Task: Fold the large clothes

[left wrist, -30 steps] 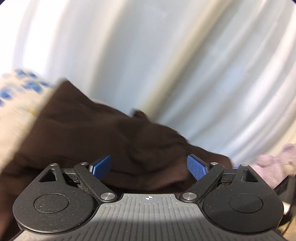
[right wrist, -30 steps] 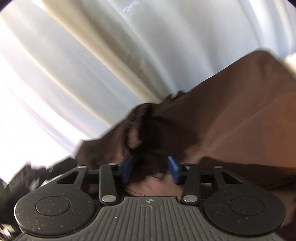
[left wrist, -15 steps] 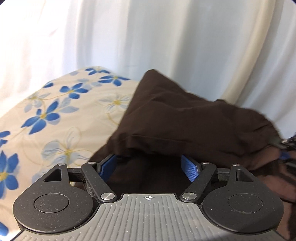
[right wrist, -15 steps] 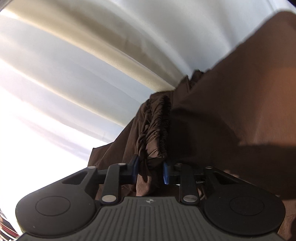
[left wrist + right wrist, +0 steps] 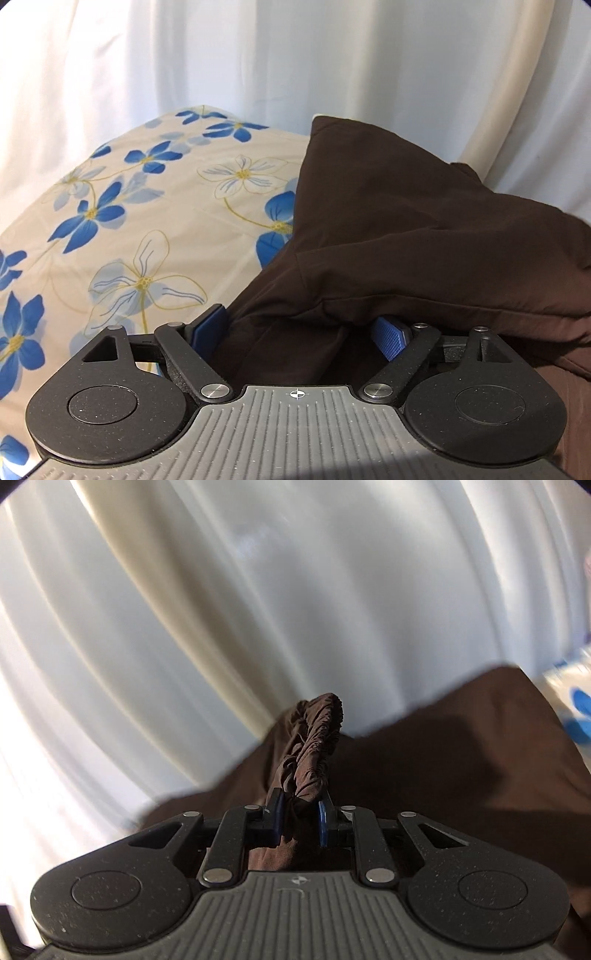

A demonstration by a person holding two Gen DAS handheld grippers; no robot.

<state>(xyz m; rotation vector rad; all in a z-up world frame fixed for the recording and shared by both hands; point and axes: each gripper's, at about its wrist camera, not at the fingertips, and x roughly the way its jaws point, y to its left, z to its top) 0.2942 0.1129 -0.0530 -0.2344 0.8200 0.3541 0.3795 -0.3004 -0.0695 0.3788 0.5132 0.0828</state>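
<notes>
In the left wrist view, the left gripper (image 5: 300, 334) is standing with its jaws wide apart; the brown garment (image 5: 424, 236) is lying between the two blue pads (image 5: 389, 336) and spreading ahead of them and to the right, but the pads are not pressing it; a folded edge of the cloth is hanging just over the right pad; to the left and in front of the gripper the flowered bedsheet (image 5: 155, 221) is showing under the garment, and a white curtain (image 5: 258, 55) is hanging behind. In the right wrist view, the right gripper (image 5: 300, 821) is pinching the gathered elastic band (image 5: 314, 746) of the same brown garment (image 5: 443, 768), its jaws nearly together on the cloth; the band is rising straight ahead from between the fingers, while the rest of the cloth is spreading ahead and to the right; the white curtain (image 5: 258, 590) is filling the space above, blurred.
</notes>
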